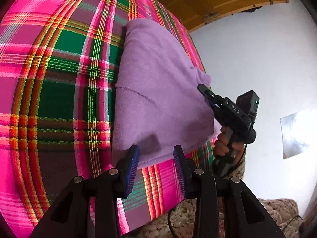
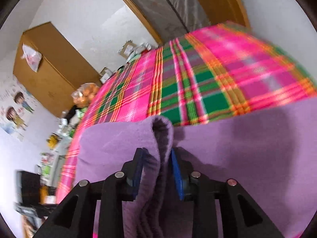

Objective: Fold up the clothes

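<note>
Purple cloth (image 2: 122, 138) | bunched fold between right gripper (image 2: 156, 166) pads

Left wrist view looks down past its open jaws at the purple cloth (image 1: 158, 91), close, with the right gripper (image 1: 206, 93) beyond them to the right. Right wrist view sits closer, cloth bunched between its jaws. Both share the plaid bedcover (image 1: 59, 79).
</note>
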The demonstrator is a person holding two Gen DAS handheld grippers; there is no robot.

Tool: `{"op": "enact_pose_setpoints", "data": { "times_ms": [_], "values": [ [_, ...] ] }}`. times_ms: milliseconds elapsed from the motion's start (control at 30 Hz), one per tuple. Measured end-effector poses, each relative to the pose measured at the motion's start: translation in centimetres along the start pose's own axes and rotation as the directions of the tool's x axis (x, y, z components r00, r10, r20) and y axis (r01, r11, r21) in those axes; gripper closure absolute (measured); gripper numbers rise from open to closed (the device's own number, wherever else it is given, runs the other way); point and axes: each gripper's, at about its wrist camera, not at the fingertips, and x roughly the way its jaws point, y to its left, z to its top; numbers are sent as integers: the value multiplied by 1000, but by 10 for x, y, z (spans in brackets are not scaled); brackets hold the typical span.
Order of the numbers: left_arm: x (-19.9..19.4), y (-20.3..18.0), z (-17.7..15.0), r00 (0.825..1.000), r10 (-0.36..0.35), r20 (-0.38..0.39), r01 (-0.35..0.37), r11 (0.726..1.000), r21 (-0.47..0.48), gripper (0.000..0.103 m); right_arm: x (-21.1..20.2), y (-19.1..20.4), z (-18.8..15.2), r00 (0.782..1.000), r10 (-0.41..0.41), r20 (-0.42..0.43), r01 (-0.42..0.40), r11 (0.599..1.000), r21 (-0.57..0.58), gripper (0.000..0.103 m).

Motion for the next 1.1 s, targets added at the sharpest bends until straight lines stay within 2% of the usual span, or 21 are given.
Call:
{"op": "enact_pose_setpoints", "data": {
  "times_ms": [33,133,267,367,533,633,700,833,967,1100],
  "values": [
    [-1,-2,1,1000,4,1,-4,1000,6,66,-6,6,-1,999,-31,25,32,999,-37,73],
    [-8,-9,15,999,18,32,-19,999,30,66,-22,35,-5,995,-41,91,56,984,-168,72],
    [-11,-15,41,997,56,61,-59,996,61,66,-17,75,-21,994,111,5,-104,943,-318,72],
    [2,-21,65,995,84,50,-89,991,96,66,-5,100,-41,982,169,-85,-189,896,-402,72],
    [16,-15,97,990,138,31,-141,983,115,66,18,118,-69,959,189,-211,-265,858,-440,72],
    [22,-8,113,990,142,24,-144,984,104,66,26,130,-80,945,188,-267,-300,822,-484,72],
    [25,-4,122,990,138,15,-139,985,99,66,30,137,-90,927,189,-325,-339,794,-505,72],
    [30,9,132,995,97,-6,-97,993,62,66,25,140,-97,907,219,-361,-387,773,-503,72],
    [26,13,141,998,70,-6,-69,996,51,66,23,142,-93,896,237,-376,-407,776,-481,72],
    [17,10,143,997,65,36,-67,995,70,66,32,163,-90,907,223,-358,-386,780,-492,69]
  ]
}}
